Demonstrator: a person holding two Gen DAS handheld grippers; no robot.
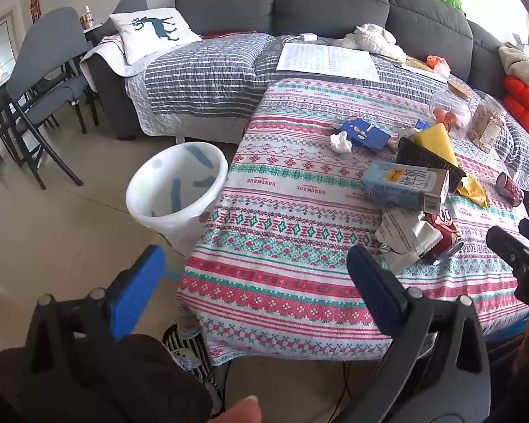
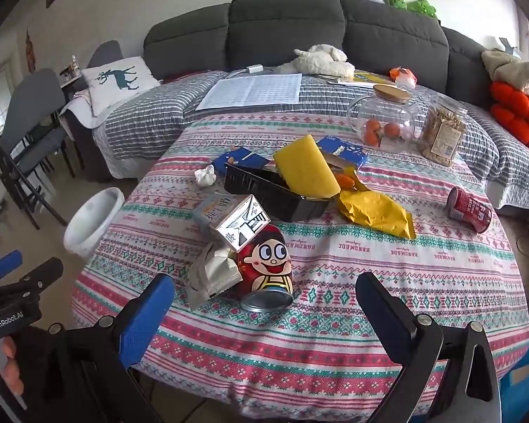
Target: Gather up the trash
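Trash lies on the patterned tablecloth (image 2: 335, 282): a red cartoon can (image 2: 268, 268) on its side, a crumpled silver wrapper (image 2: 211, 275), a milk carton (image 2: 229, 218), a black tray (image 2: 275, 190) with a yellow sponge (image 2: 306, 165), a yellow bag (image 2: 377, 211), a tissue ball (image 2: 205, 175), blue cartons (image 2: 342, 148) and a second red can (image 2: 470, 209). A white bin (image 1: 174, 190) stands on the floor left of the table. My right gripper (image 2: 264, 299) is open just before the cartoon can. My left gripper (image 1: 254, 264) is open over the table's near left edge.
A glass jar of oranges (image 2: 384, 123) and a jar of snacks (image 2: 441, 134) stand at the table's back right. A grey sofa (image 2: 282, 28) with a striped cover, papers and cushions lies behind. Dark chairs (image 1: 42, 98) stand at the left.
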